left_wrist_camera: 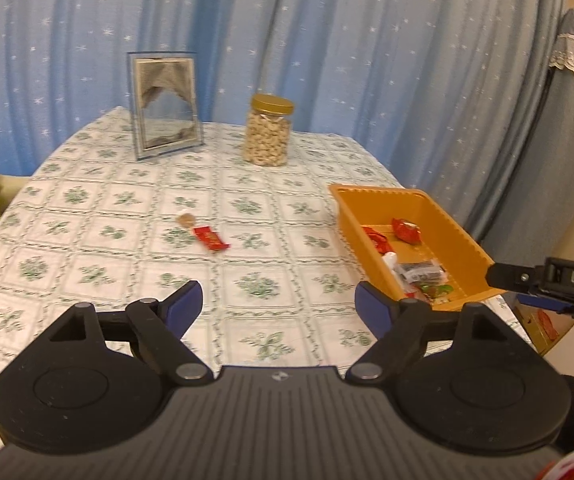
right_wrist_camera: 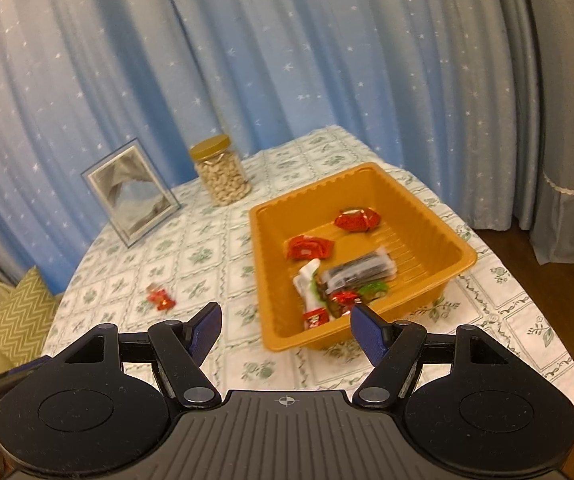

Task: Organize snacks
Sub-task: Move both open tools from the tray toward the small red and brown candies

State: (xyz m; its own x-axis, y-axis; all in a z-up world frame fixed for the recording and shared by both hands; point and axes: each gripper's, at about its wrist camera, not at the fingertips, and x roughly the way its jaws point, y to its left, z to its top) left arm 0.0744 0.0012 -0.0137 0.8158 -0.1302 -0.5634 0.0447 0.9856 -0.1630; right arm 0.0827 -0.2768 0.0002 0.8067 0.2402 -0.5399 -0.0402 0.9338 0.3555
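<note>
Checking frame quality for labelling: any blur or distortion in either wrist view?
Left wrist: fisheye bends the table edge; red snack slightly smeared. Right wrist: wrappers in the orange tray motion-blurred, curtain bowed, corners vignetted.

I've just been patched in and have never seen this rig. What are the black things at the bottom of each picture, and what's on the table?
Each is a hand-held gripper that a person carries, with a camera looking along its fingers. One picture is from the left gripper, the other from the right gripper. Both stand open, holding nothing. On the tablecloth sit an orange tray with wrapped snacks, one loose red snack, a nut jar and a picture frame.
</note>
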